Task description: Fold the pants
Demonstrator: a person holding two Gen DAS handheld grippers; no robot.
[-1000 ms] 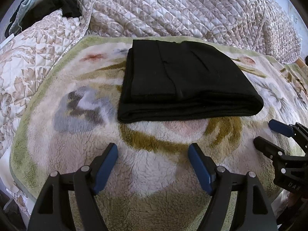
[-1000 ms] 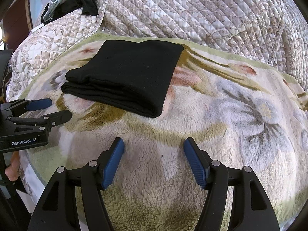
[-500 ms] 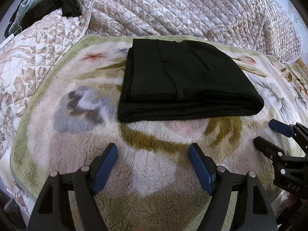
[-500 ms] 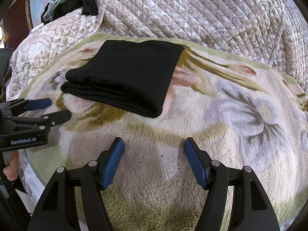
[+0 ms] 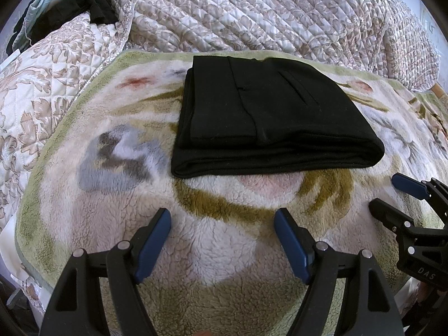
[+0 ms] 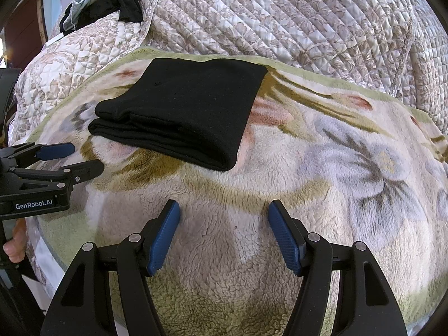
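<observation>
You had the black pants [image 5: 268, 114] lying folded into a compact, layered rectangle in the upper middle of the left wrist view, resting flat on the fleece blanket [image 5: 224, 266] with the floral pattern. In the right wrist view the same pants [image 6: 184, 112] sat in the upper left part of the frame, one rounded fold edge facing the camera and the stacked layer edges showing at the left end.

Your left gripper [image 5: 222, 240] sat at the bottom middle of its own view with its jaws spread wide and nothing between the blue pads [image 5: 152, 247], only bare fleece. It was short of the near edge of the pants and not touching them. From the right wrist view, that gripper [image 6: 81, 158] appeared at the left edge of the frame, its two fingers parted and empty, tips near the corner of the pants but apart from it.

Your right gripper [image 6: 222, 233] was likewise wide apart at the bottom middle of its view, holding nothing, over plain blanket below the pants. In the left wrist view it [image 5: 392, 193] showed at the right edge, fingers separated.

A quilted bedspread [image 5: 252, 14] filled the top of both views, and a heap of dark and pale clothing [image 5: 70, 8] lay in the upper left corner.
</observation>
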